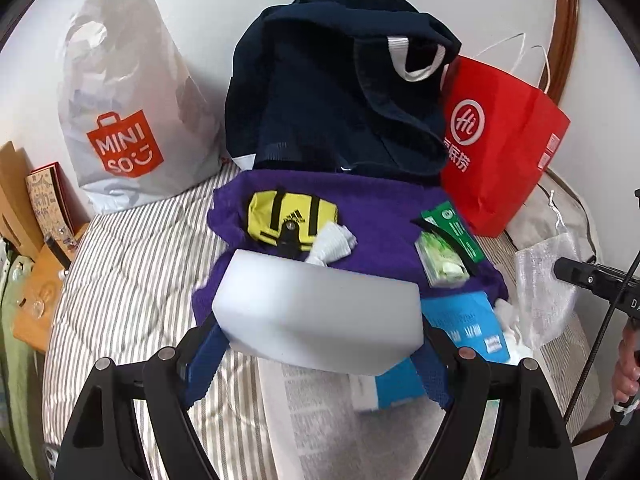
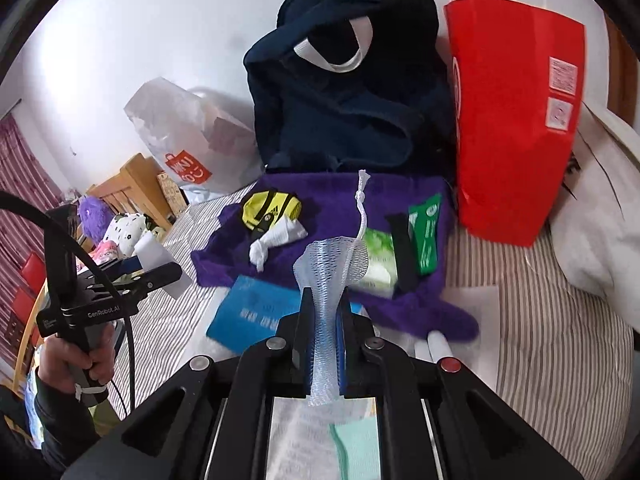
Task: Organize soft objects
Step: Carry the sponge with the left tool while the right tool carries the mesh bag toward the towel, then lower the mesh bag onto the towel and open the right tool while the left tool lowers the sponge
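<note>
While the left gripper [image 1: 316,320] clamps a white foam block [image 1: 320,312] above the purple towel [image 1: 380,208], the right gripper [image 2: 324,344] pinches a mesh pouch [image 2: 328,264] by its neck; that slippery netting could slide free.

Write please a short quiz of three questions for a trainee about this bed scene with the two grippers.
1. True or false: the left gripper holds a white foam block.
2. What does the right gripper clamp? A) the red paper bag B) a white mesh pouch C) the yellow sock bundle
3. Fill in: the yellow sock bundle lies on a ______ towel.

Key: 1 true; 2 B; 3 purple.
</note>
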